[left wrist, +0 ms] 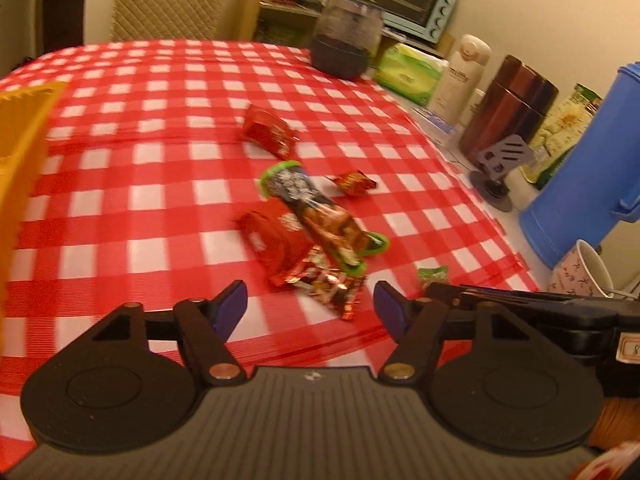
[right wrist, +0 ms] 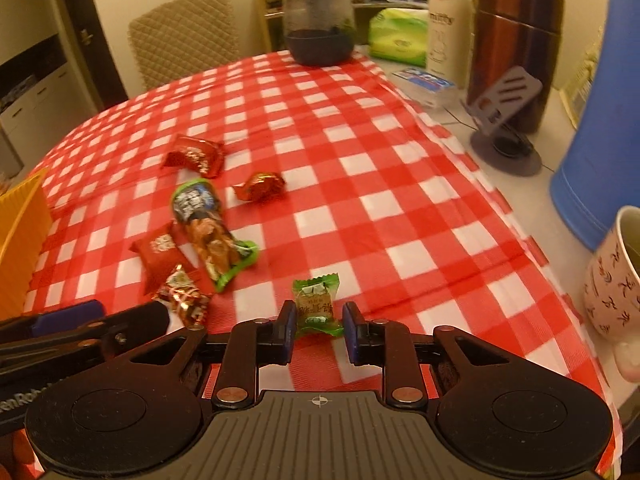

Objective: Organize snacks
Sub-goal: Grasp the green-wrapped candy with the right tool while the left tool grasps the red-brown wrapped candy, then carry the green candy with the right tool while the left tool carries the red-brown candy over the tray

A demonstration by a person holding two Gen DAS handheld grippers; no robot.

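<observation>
Snacks lie scattered on the red-checked tablecloth (left wrist: 160, 160). My right gripper (right wrist: 318, 320) is shut on a small green candy (right wrist: 316, 304), its pads pressing both sides. My left gripper (left wrist: 310, 304) stands open just short of a shiny red-and-silver wrapper (left wrist: 324, 284). Beyond the wrapper lie a red packet (left wrist: 272, 240) and a long green-edged snack packet (left wrist: 320, 216) resting partly on it. Farther off are a small red candy (left wrist: 354, 182) and another red packet (left wrist: 268, 132). A yellow basket (left wrist: 20, 140) stands at the left edge.
Along the table's right side stand a blue jug (right wrist: 592, 160), a patterned mug (right wrist: 616, 280), a grey phone stand (right wrist: 504, 120), a brown canister (right wrist: 516, 40), a white flask (right wrist: 446, 20) and a green tissue pack (right wrist: 396, 34). A dark jar (right wrist: 318, 20) sits at the far edge.
</observation>
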